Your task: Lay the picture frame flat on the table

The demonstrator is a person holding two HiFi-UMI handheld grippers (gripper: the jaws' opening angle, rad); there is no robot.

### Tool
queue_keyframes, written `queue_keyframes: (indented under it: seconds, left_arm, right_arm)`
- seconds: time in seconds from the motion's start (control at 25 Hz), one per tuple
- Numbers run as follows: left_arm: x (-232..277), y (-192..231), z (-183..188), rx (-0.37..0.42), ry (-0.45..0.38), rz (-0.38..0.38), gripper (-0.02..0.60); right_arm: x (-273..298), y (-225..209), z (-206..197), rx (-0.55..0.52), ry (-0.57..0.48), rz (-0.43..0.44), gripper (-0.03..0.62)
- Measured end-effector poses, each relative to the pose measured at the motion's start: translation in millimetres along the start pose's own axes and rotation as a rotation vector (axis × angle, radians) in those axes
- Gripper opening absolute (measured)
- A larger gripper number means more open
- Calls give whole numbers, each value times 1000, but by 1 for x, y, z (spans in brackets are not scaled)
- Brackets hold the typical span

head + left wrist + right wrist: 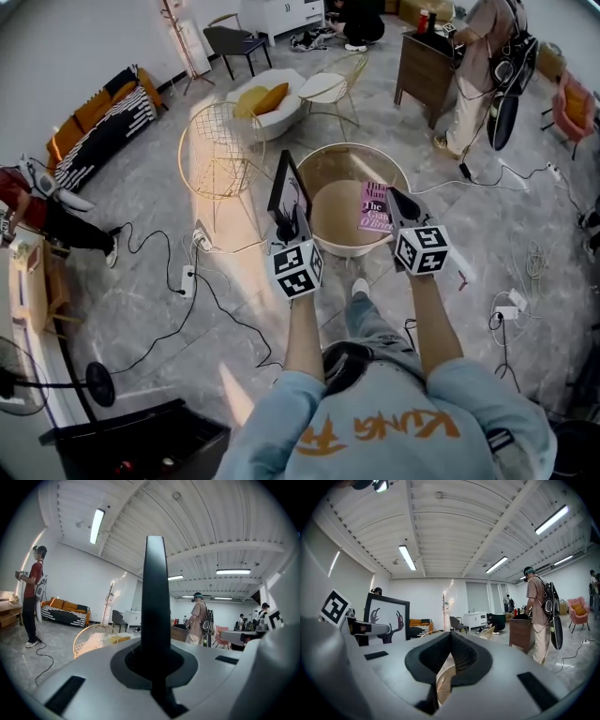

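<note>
The picture frame (289, 190) is black-edged with a white print of dark hands. It stands upright over the left rim of the round table (330, 157). My left gripper (290, 228) is shut on its lower edge. In the left gripper view the frame (155, 597) rises edge-on as a dark bar from between the jaws of the left gripper (155, 663). The right gripper view shows the frame's (387, 617) front face at the left. My right gripper (401, 202) hovers over the table's right side, shut with nothing in it; its pads meet at the right gripper's (450, 637) tip.
A pink book (375, 208) lies on the wooden table top. Beyond the table stand a gold wire chair (221, 150) and a white seat with a yellow cushion (270, 97). Cables and a power strip (188, 279) trail on the floor at left. A person (480, 66) stands by a brown cabinet (422, 67).
</note>
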State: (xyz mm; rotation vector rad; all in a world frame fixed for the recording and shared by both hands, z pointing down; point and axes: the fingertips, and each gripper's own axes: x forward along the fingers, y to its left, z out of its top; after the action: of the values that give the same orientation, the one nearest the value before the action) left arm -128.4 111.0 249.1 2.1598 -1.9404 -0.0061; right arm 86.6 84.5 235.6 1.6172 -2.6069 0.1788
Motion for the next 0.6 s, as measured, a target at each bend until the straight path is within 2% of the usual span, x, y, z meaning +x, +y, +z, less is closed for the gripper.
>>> queue_keyframes:
  seconds: [0.36, 0.6]
  left_arm:
    - [110, -21, -15, 5, 101, -26, 25]
    - [199, -32, -18, -21, 158, -44, 25]
  right_arm:
    - [71, -87, -19, 72, 52, -63, -2]
    - [137, -153, -28, 130, 68, -104, -2]
